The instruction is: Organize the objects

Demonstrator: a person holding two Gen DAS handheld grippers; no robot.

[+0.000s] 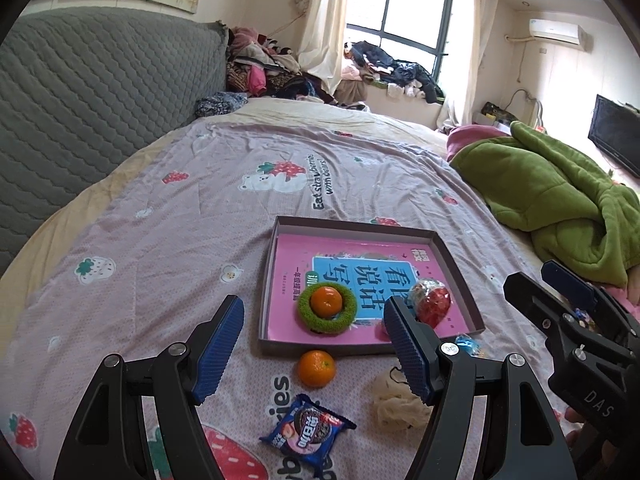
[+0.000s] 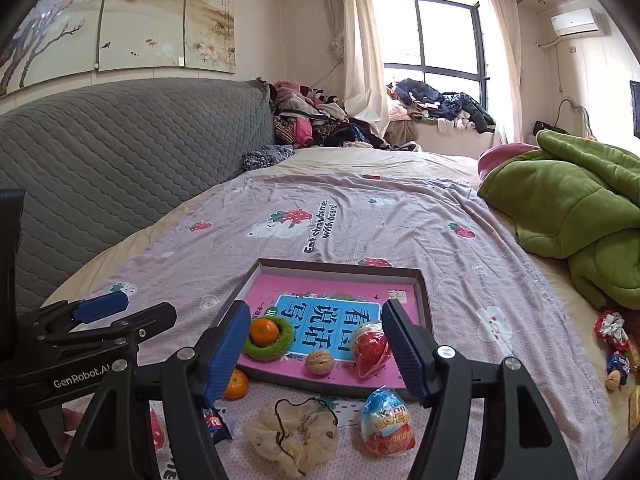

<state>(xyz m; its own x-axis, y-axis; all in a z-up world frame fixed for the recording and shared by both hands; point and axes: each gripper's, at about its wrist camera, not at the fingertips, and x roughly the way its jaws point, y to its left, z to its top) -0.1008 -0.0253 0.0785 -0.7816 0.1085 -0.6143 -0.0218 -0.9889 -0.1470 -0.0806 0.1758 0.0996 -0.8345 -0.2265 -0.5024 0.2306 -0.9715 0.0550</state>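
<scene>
Left gripper point(image 1: 316, 344) and right gripper point(image 2: 312, 350), both spread wide and empty, above a strawberry-print bedsheet point(image 1: 168, 216). Shallow cardboard tray point(image 2: 424, 292) holds a pink book point(image 1: 288, 252), an orange point(image 1: 327, 301) in a fuzzy green ring point(image 1: 306, 312), and a red foil egg point(image 2: 370, 346). Only the right view shows the wrinkled walnut point(image 2: 319, 362) and the blue-and-red egg point(image 2: 386, 422); only the left shows the whole biscuit packet point(image 1: 307, 434). Second orange point(image 1: 317, 368) and cream scrunchie point(image 2: 292, 432) lie on the sheet

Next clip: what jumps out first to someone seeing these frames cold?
A shallow box on the strawberry-print bedsheet, lined by a pink book, holds a tangerine nested in a green ring, a walnut and a red wrapped egg. A second tangerine and a cookie packet lie before it, between the open left gripper.
</scene>
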